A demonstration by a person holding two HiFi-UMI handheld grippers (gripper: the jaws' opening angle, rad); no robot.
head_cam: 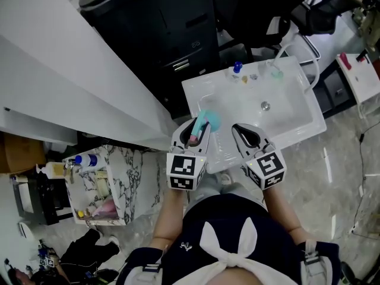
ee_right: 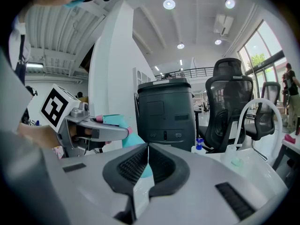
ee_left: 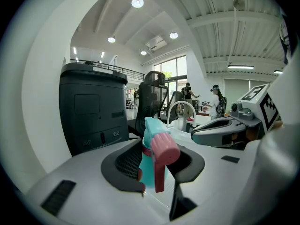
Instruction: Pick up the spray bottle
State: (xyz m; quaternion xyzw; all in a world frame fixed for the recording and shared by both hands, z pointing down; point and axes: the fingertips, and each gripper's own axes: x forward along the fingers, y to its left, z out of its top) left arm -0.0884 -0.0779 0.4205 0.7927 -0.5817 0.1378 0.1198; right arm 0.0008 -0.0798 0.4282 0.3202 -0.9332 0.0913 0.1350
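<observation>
Teal spray bottle [ee_left: 146, 170], pink trigger [ee_left: 164, 153], in the left gripper [ee_left: 159, 167], white sink [head_cam: 291, 114] beyond, black-and-white marker cubes [head_cam: 183, 172], grey-veined white cabinet [head_cam: 133, 180] to its left

your spray bottle [ee_left: 146, 168] is teal with a pink trigger head. it stands upright, clamped between the pads of your left gripper [head_cam: 200, 126]. its pink nozzle faces back toward you, at the near left corner of the white sink [head_cam: 285, 114].
</observation>
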